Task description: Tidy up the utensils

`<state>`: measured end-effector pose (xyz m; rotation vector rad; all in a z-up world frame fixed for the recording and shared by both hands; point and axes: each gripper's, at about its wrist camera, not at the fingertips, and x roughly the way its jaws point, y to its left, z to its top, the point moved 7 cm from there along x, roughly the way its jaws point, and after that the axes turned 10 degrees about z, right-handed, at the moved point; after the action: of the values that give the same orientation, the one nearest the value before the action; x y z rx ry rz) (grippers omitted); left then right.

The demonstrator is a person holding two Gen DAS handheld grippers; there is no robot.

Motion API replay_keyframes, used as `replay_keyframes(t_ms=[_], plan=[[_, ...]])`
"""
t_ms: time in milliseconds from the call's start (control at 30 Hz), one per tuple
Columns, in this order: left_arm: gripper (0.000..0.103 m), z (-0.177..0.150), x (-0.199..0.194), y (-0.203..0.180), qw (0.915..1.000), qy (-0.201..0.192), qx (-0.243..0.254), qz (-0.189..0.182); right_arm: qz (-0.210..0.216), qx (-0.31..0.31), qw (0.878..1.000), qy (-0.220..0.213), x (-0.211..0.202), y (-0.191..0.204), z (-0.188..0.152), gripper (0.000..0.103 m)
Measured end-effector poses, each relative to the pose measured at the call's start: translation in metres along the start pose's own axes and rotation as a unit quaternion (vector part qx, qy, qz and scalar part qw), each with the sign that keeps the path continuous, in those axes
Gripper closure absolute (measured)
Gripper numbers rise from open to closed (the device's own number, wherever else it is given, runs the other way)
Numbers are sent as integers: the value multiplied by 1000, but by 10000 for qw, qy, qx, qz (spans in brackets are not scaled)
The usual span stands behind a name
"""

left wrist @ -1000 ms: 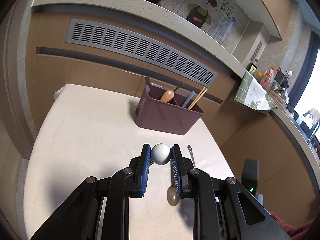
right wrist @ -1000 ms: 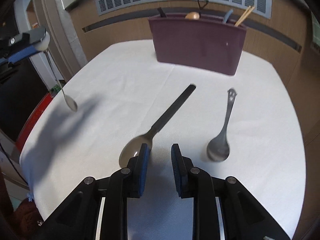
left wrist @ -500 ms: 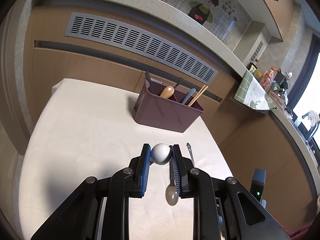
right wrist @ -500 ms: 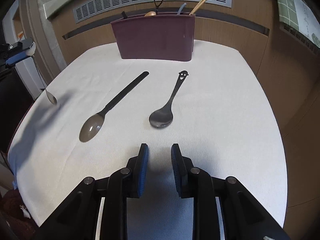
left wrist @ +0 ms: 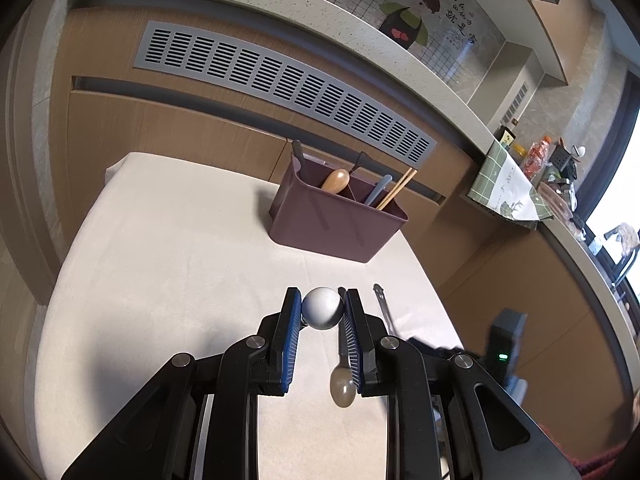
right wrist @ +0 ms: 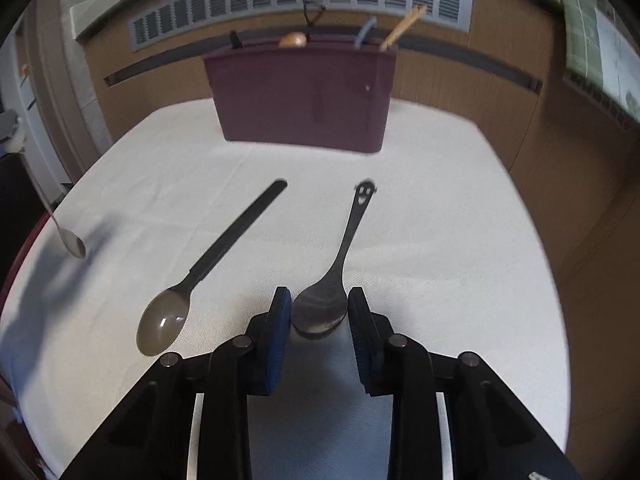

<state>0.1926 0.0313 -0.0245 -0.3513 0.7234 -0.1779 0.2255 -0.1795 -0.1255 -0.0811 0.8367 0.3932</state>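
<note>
My left gripper (left wrist: pixel 322 312) is shut on the white ball end (left wrist: pixel 322 307) of a small spoon, which hangs down from it above the table's left edge (right wrist: pixel 72 242). My right gripper (right wrist: pixel 319 310) is open, its jaws either side of the bowl of a dark smiley-handled spoon (right wrist: pixel 320 308) lying on the white cloth. A black-handled spoon (right wrist: pixel 188 284) lies to its left; it also shows in the left wrist view (left wrist: pixel 343 386). The maroon utensil caddy (right wrist: pixel 300 96) stands at the back, also seen from the left (left wrist: pixel 336 220), holding a wooden spoon, chopsticks and other utensils.
The table (right wrist: pixel 460 240) has a white cloth and rounded edges. Behind it is a wooden counter front with a grey vent grille (left wrist: pixel 280 80). A black device with a green light (left wrist: pixel 502 344) sits off the table's right side.
My right gripper has moved forward and right until its open jaws flank the smiley spoon's bowl. My left gripper has kept hold of the small spoon, drifting slightly.
</note>
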Motion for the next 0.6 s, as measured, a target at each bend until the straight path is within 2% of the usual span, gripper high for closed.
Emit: replay_keyframes(t_ms=[67, 200, 233, 267, 333, 433, 600], plan=[[81, 0, 0, -2, 10000, 21, -55, -23, -100, -290, 9990, -328, -22, 3, 11, 76], [81, -2, -3, -9, 9999, 48, -36, -103, 120, -366, 9950, -917, -68, 7, 40, 78], [81, -3, -5, -11, 9999, 26, 4, -114, 130, -418, 9931, -1092, -82, 8, 48, 89], [81, -3, -7, -13, 9999, 12, 27, -127, 142, -469, 9919, -1172, -91, 9, 53, 95], [81, -2, -10, -16, 9999, -17, 69, -156, 166, -525, 9901, -1292, -101, 10, 61, 97], [81, -3, -13, -19, 9998, -27, 101, -166, 139, -589, 9899, -1284, -101, 8, 66, 98], [81, -5, -13, -17, 9999, -4, 76, -115, 242, -361, 9939, -1009, -81, -3, 55, 98]])
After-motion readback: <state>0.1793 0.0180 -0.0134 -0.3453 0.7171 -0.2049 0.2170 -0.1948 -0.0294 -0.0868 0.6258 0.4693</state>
